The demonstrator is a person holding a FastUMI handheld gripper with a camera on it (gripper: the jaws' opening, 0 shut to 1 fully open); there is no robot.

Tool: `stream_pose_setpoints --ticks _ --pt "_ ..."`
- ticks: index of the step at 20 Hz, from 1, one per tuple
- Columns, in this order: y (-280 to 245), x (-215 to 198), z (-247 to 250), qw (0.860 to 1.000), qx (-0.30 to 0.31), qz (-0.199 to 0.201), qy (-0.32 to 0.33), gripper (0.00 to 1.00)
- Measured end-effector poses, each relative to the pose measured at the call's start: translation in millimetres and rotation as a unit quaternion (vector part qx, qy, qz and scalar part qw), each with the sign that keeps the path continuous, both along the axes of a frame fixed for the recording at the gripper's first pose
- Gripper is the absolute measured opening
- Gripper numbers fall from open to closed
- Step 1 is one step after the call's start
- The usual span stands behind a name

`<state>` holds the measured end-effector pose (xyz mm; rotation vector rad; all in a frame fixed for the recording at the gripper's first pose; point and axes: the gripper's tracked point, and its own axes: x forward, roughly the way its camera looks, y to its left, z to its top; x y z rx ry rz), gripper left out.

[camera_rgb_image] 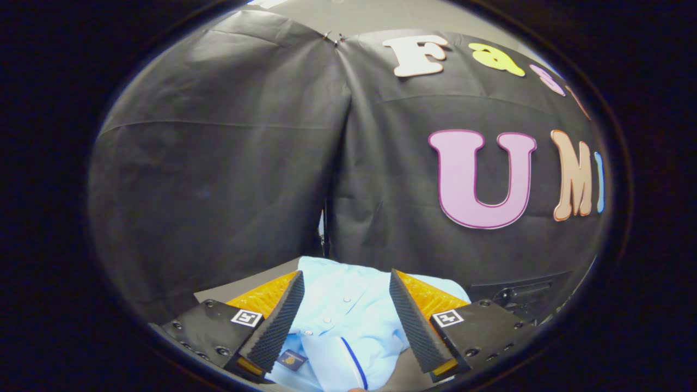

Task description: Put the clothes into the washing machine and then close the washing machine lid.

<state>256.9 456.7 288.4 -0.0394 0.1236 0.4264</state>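
Gripper [346,280] fingers spread wide apart, nothing clamped. Light blue shirt [337,321] lies folded on grey table [256,280], between fingers and just beyond them; buttons and dark blue trim visible. Black cloth wall [228,163] far behind.

Folded light-blue button-up shirt [337,321] partly covered by spread fingers [277,321]; near part cut off.
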Motion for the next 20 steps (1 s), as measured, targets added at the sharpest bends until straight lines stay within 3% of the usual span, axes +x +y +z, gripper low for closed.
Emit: stream_pose_setpoints --ticks 6,12,17,18,20 --pt "10 28 -59 0.99 -0.074 -0.003 0.123 0.98" --pt "8 30 -92 0.978 -0.114 0.003 0.176 0.98" --pt "10 28 -98 0.975 -0.107 0.014 0.195 0.97" --pt "15 25 -101 0.974 -0.097 0.023 0.205 0.96" --pt "17 25 -101 0.973 -0.1 0.029 0.205 0.85"
